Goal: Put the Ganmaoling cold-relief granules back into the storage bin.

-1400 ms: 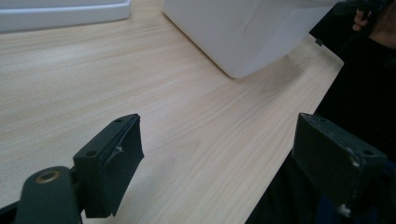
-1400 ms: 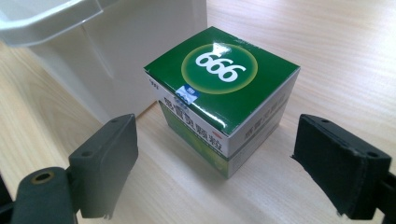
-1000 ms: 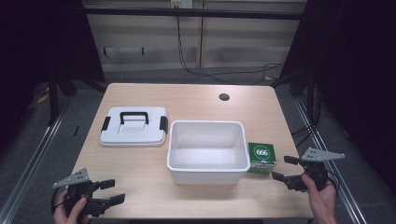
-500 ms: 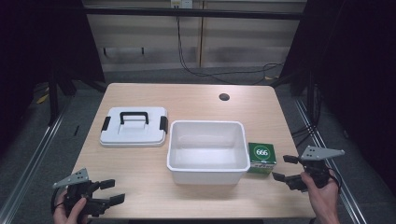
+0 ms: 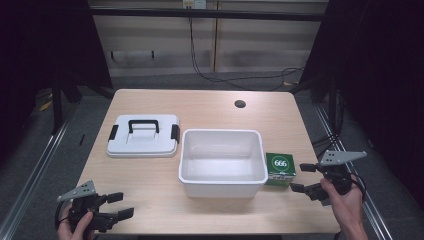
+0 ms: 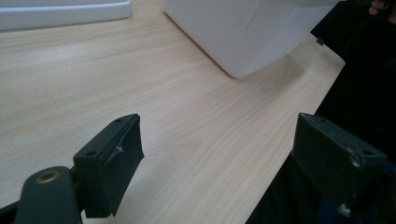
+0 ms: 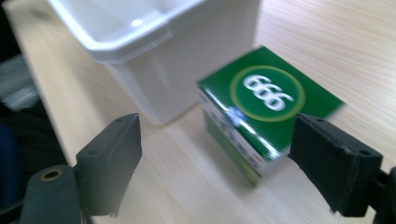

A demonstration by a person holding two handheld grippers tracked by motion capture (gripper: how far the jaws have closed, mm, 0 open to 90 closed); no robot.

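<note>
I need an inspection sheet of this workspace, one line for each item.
Surface: wooden table, with a dark round hole near the far edge.
Job's things: green box marked 666, lying beside the open white bin; whether they touch is unclear.
Clutter: white lid with black handle, flat, left of the bin.
Grippers: right hand-held gripper open, jaws facing the box, apart from it; left hand-held gripper open, holding nothing, at the near left edge.
Cables: black cables on the floor behind the table.
Surroundings: dark curtains at both sides.
</note>
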